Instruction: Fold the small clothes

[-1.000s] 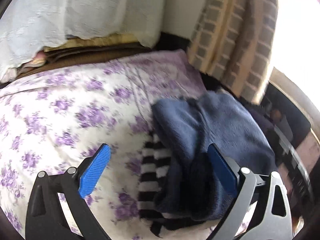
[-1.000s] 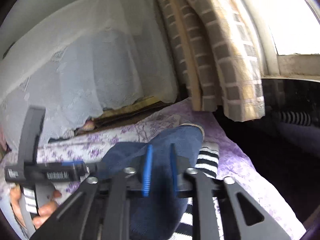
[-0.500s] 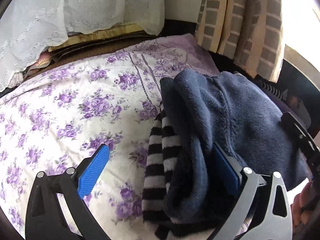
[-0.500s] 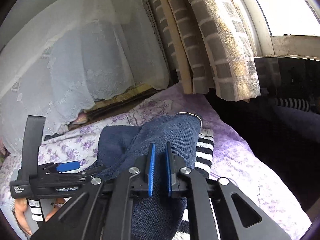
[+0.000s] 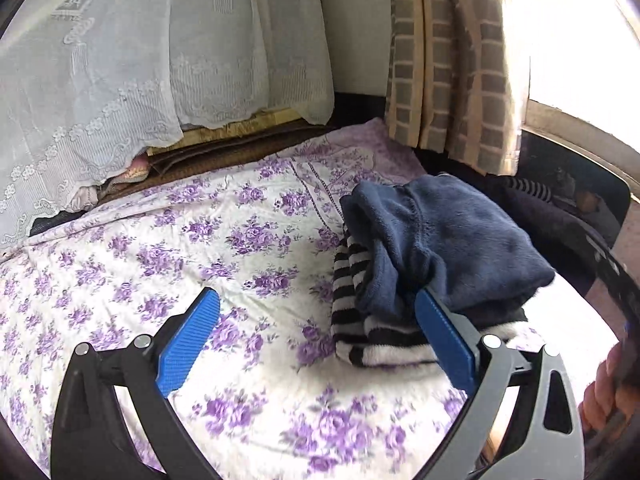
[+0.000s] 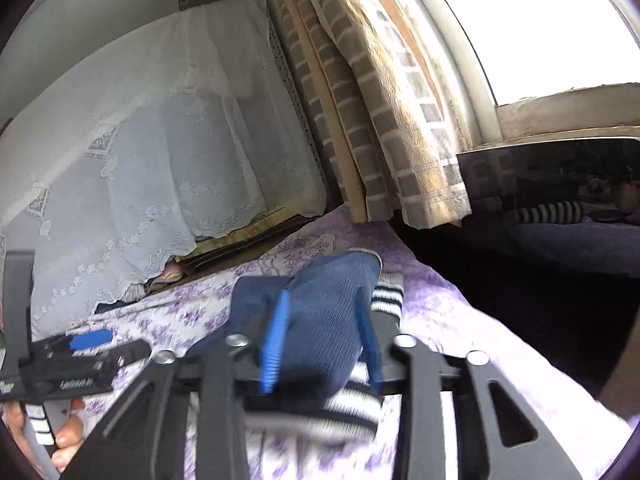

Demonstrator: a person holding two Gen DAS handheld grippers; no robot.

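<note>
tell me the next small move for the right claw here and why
Probably draw the right claw back off the navy garment. Its jaws have just been opening, with the cloth between them, and the garment already lies folded on the striped piece, the left claw open.

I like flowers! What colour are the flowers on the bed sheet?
Purple flowers on a white bed sheet. The left wrist view shows them best.

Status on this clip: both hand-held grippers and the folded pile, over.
Left hand-held gripper open, empty. Right hand-held gripper jaws just opening, astride the navy fleece garment, pads clear. Garment folded atop black-and-white striped piece. Nothing in the way.
</note>
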